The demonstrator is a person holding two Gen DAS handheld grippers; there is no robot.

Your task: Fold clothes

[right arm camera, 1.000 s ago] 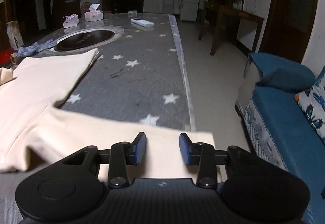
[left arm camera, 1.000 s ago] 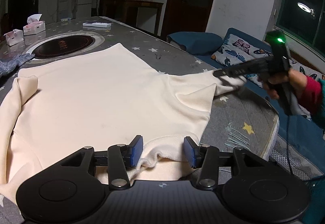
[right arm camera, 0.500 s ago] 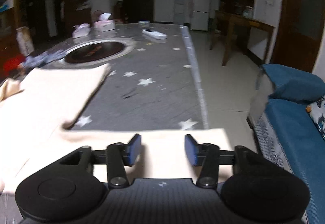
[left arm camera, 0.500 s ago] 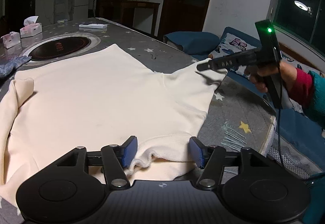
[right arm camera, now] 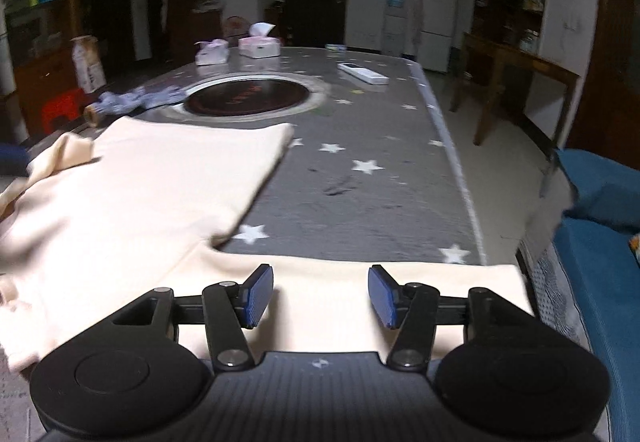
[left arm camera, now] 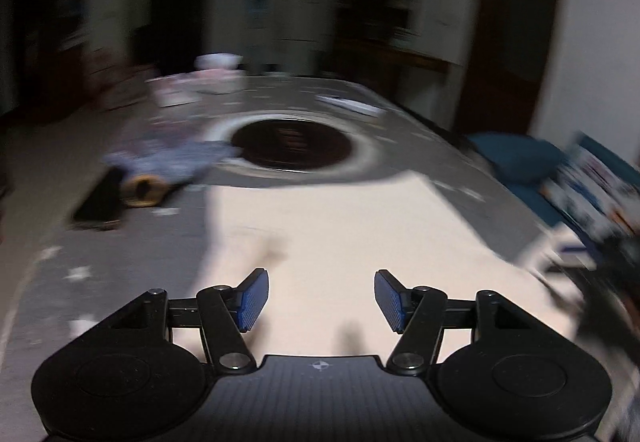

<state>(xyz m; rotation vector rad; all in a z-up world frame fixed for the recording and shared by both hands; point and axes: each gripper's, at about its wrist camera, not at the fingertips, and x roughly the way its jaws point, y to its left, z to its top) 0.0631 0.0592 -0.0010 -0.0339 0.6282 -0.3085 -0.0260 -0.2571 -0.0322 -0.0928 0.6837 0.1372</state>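
Star-printed grey table (left arm camera: 100,270) fills the blurred left view, the cream shirt (left arm camera: 360,226) spread mid-frame beyond the wide, empty left gripper (left arm camera: 321,300), while the right view shows its sleeve (right arm camera: 400,282) stretched flat under the wide, empty right gripper (right arm camera: 321,296).

Both cameras sit low behind their own blue-padded fingers, close over the near end of the grey starred table (right arm camera: 384,145) and looking down its length toward the far wall. The left view is smeared with blur, the right one sharp. Each takes in the cream garment (left arm camera: 360,226) (right arm camera: 152,193) and the round dark hob (left arm camera: 292,143) (right arm camera: 248,95).
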